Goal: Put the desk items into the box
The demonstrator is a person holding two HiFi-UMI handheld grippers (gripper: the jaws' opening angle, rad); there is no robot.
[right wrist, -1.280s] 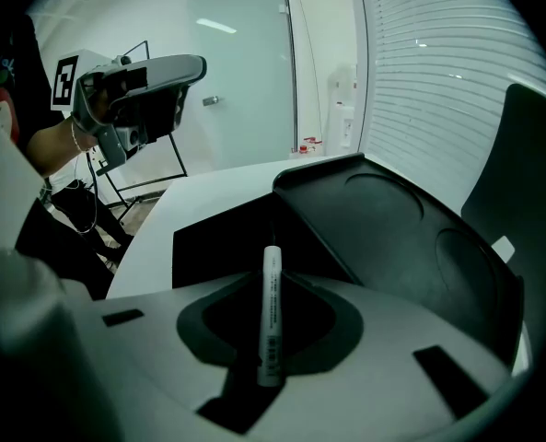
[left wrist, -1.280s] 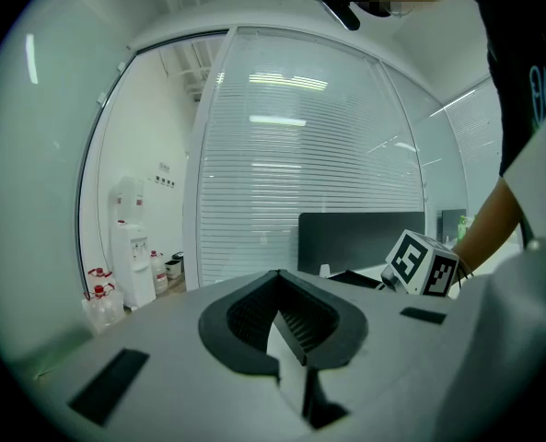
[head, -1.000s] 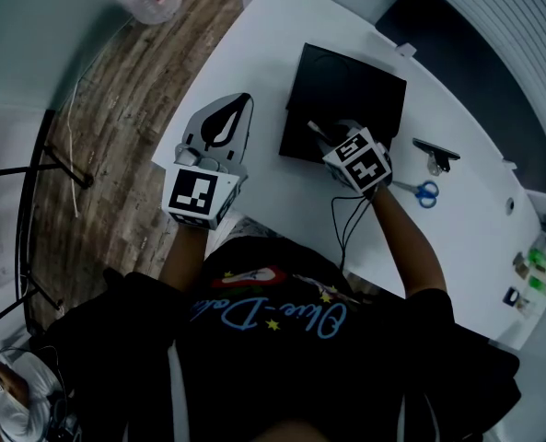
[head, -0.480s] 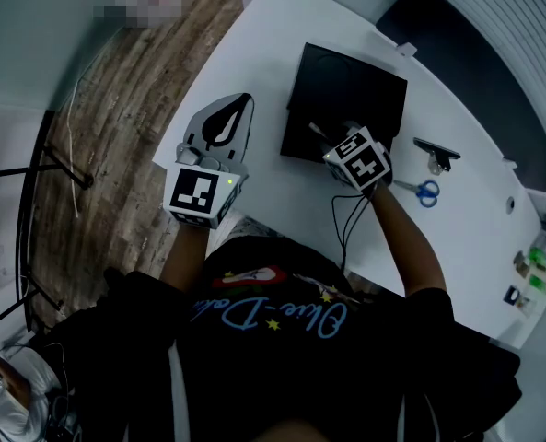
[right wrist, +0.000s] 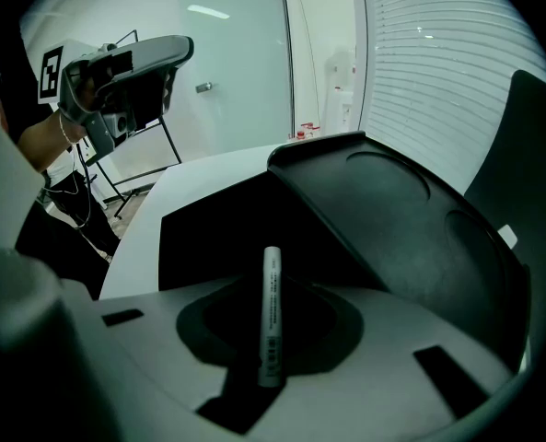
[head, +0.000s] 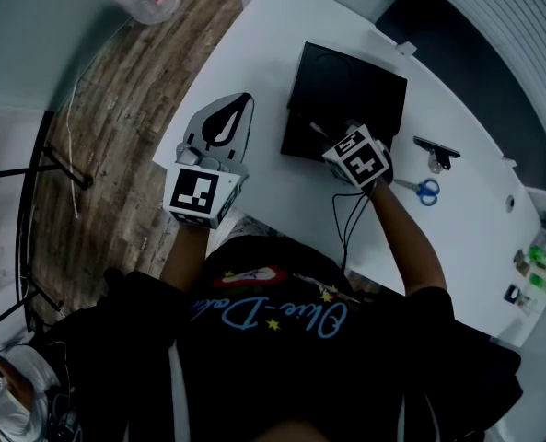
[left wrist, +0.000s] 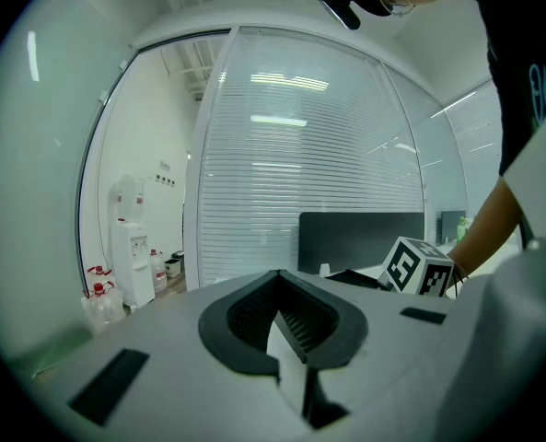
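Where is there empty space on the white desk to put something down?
The white desk is bare between the left claw and the black box, and at the far corner past the box. Right of the box it is crowded: the right claw with its pen, scissors and a small dark item.

The box (head: 346,99) sits on the desk (head: 282,201), toward its left end. The right gripper (head: 320,134) is at the box's near edge, with a pen (right wrist: 271,311) between its jaws. Scissors (head: 422,191) lie on the desk to its right. The left gripper (head: 228,118) is left of the box, over the desk's left edge.
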